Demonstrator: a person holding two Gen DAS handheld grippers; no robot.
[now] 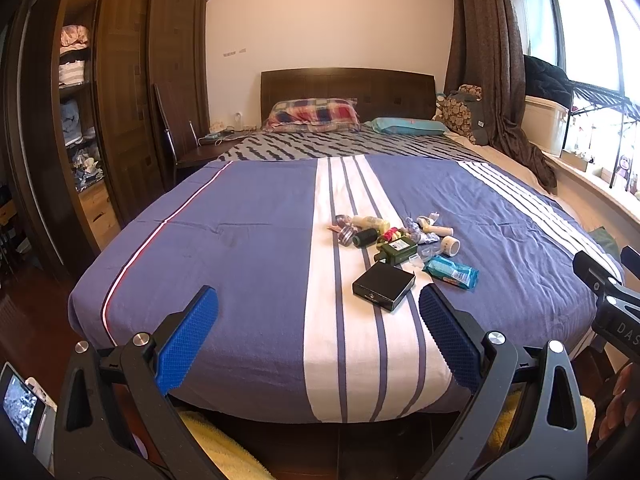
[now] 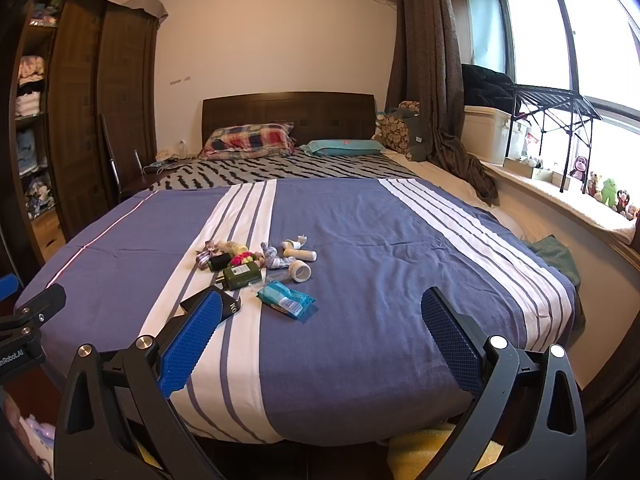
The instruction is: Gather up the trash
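I stand at the foot of the bed (image 1: 248, 264) with both grippers out in front of me, tilted a little down; my left gripper (image 1: 318, 312) has its jaws spread wide with nothing between them but bedspread; my right gripper (image 2: 322, 314) is just as wide and just as empty.

The trash lies in one loose heap on the white stripe, closer to the foot than to the pillows, ahead of both grippers; nearest me is the black box (image 1: 383, 286), flat on its broad face; just beside it the blue wipes pack (image 1: 451, 272); behind them the green bottle (image 1: 397, 249) on its side, the tape roll (image 1: 451, 245), a black spool (image 1: 365, 237), and a tangle of ribbon and small bits I cannot name.

I judge the box stiff and light; it should take a pinch across its short sides, though lying flat on soft bedding the fingers may dig into cloth; the wipes pack looks soft and slick, so I would take it at its middle; the bottle may be the heaviest and could roll, so I would grip it across the body; the tape roll is rigid and easy across its rim.
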